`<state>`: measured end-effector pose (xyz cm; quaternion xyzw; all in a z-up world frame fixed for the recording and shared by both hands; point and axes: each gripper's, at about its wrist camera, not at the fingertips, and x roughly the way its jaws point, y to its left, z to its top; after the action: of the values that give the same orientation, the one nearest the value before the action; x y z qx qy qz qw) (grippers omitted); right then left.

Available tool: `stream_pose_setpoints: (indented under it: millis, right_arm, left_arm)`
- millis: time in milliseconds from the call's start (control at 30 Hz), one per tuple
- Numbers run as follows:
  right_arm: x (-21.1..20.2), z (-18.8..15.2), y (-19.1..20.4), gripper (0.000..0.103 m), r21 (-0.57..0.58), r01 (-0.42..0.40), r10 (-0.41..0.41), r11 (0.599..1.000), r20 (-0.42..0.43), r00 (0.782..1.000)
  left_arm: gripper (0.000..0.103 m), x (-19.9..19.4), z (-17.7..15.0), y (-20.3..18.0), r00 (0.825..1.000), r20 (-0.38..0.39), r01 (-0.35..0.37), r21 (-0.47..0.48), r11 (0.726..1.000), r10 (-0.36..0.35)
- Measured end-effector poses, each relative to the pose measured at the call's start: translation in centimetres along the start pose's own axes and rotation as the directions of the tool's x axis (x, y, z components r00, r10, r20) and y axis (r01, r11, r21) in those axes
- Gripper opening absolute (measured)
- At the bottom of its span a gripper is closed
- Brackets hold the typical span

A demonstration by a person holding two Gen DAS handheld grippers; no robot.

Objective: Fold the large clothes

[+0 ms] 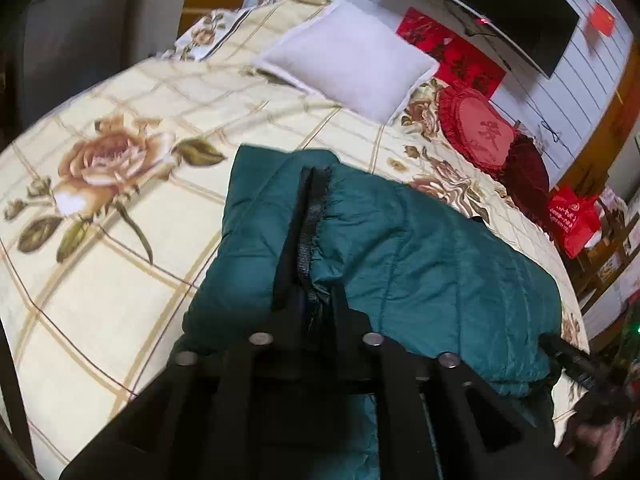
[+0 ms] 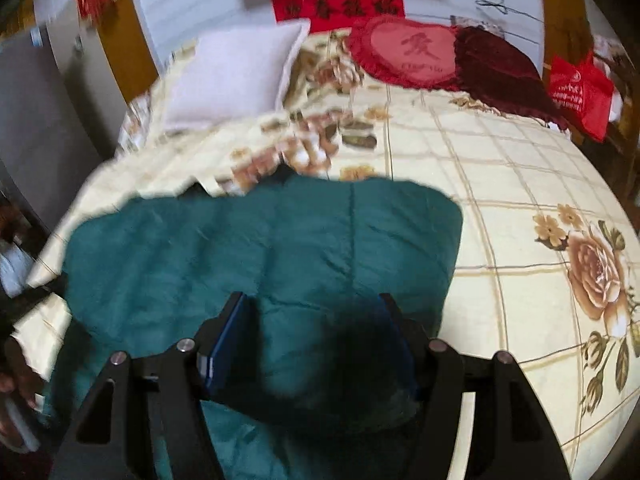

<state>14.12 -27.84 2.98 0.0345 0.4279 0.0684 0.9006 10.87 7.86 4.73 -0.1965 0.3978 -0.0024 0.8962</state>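
A: What is the left gripper doing?

B: It is pinching a gathered fold of the teal jacket, its two fingers lying almost together with the cloth squeezed between them. The fold is running up the middle of the left wrist view, towards twelve o'clock.

A: And the right gripper?

B: Its fingers are standing well apart, with a bunched, blurred part of the jacket sitting between them. Whether the pads are pressing on the cloth, I cannot tell. In the left view, at four o'clock, the tip of that same gripper is showing by the jacket's edge, with a hand behind it.

A: Where is the jacket lying?

B: On the bed, over a cream bedspread with a grid and roses. From the right view it is spreading from the gripper out towards ten o'clock.

A: What is lying farther off?

B: At the head of the bed, a white pillow is sitting at eleven o'clock, a red heart cushion at one o'clock, and a dark red cloth just beside the cushion. On the wall behind them a red banner is hanging.
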Motion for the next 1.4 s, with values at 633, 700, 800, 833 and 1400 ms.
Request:
stream_pose_setpoints:
  millis: [633, 700, 800, 833, 1400]
  right_arm:
    - [-1.9, 1.1, 5.0, 0.068, -0.099, -0.001, 0.009, 0.995, 0.081, 0.997]
    - [-0.7, 1.1, 5.6, 0.068, -0.111, 0.037, -0.028, 0.993, 0.085, 0.996]
    - [1.3, 1.0, 5.6, 0.068, -0.102, 0.06, -0.053, 0.993, 0.069, 0.996]
    - [1.9, 1.0, 5.5, 0.068, -0.099, 0.064, -0.057, 0.993, 0.067, 0.996]
    - [-0.4, 0.3, 6.3, 0.07, -0.092, 0.045, -0.038, 0.995, 0.084, 0.996]
  left_arm:
    - [0.066, 0.5, 0.7, -5.4, 0.991, 0.079, -0.122, 0.161, 0.979, 0.11]
    - [0.066, 2.1, 0.6, -5.6, 0.989, 0.058, -0.148, 0.193, 0.97, 0.139]
    - [0.066, 3.8, 0.4, -5.9, 0.985, 0.043, -0.174, 0.239, 0.955, 0.169]
    - [0.066, 4.2, 0.3, -6.0, 0.984, 0.038, -0.178, 0.254, 0.951, 0.174]
    - [0.068, 6.0, 0.0, -6.0, 0.986, 0.021, -0.166, 0.303, 0.938, 0.168]
